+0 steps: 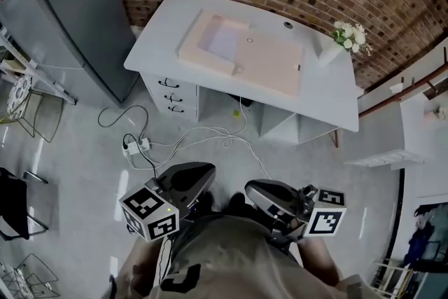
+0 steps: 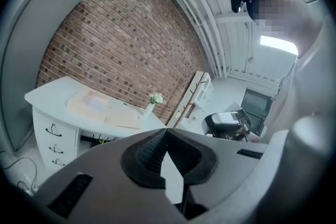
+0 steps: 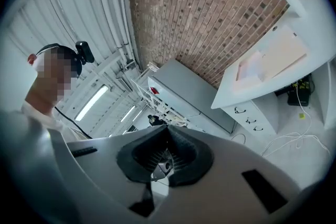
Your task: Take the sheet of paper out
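A pale lilac sheet of paper (image 1: 222, 40) lies on a beige folder (image 1: 269, 65) on the white desk (image 1: 329, 91), far ahead of me. The left gripper view shows the same sheet (image 2: 97, 104) small and distant, and the right gripper view shows it as well (image 3: 252, 68). Both grippers hang close to my body, well short of the desk. My left gripper (image 1: 208, 169) is shut, its tips meeting (image 2: 167, 131) with nothing between them. My right gripper (image 1: 249, 187) is shut and empty too (image 3: 168, 128).
A small vase of white flowers (image 1: 348, 38) stands at the desk's right end. Drawers (image 1: 171, 96) sit under its left side. A tall grey cabinet (image 1: 63, 10) stands to the left. Cables (image 1: 203, 140) and a power strip (image 1: 136, 145) lie on the floor before the desk.
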